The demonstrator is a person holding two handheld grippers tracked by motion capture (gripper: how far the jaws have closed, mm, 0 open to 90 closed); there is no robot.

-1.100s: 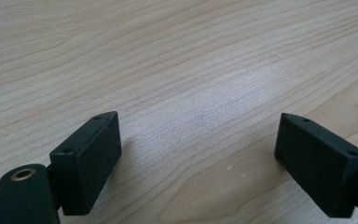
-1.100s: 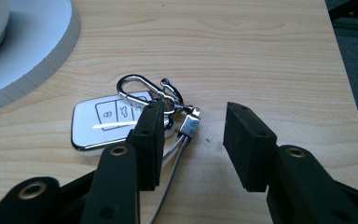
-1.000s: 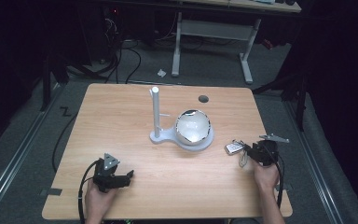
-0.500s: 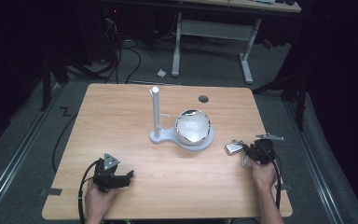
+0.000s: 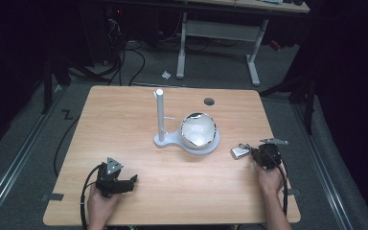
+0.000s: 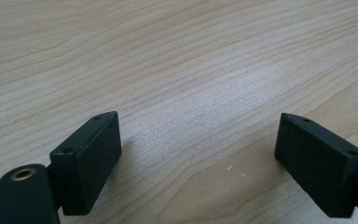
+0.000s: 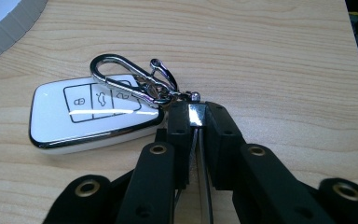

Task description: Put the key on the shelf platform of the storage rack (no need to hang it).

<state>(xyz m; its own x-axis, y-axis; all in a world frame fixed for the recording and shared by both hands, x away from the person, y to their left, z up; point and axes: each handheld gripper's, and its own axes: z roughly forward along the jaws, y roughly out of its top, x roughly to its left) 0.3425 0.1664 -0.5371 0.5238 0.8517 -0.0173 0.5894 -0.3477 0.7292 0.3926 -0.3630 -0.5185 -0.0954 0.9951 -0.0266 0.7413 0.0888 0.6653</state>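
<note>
Gripped between the nearly closed jaws of the right gripper [image 7: 197, 122] is a small metal tab at the end of the key fob's ring; only a thin sliver of bright metal is seen between the pads. The key fob [image 7: 91, 114], white with a chrome edge and printed lock symbols, is lying flat on the table [image 5: 139, 120] just left of the jaws, with its carabiner clip [image 7: 121, 77] resting across its upper face. From the high view, the fob [image 5: 240, 151] is seen near the right side of the table, just right of the white stand [image 5: 165, 140], whose base carries a shiny bowl [image 5: 198, 129] and whose upright post has a short peg.

The left gripper [image 5: 133, 180] is held low at the near left, well apart from everything, its jaws spread wide over bare wood with nothing between them.

The hold looks slight, so the likeliest failure is judged to be a slip: if the fob is lifted quickly, its weight hanging from the link could pull the tab out of the pads. Swinging is also to be expected once it is raised, and the loose carabiner could be knocked against the bowl or missed at the peg if hanging is intended. A tilted pull could drag the fob across the wood instead.
</note>
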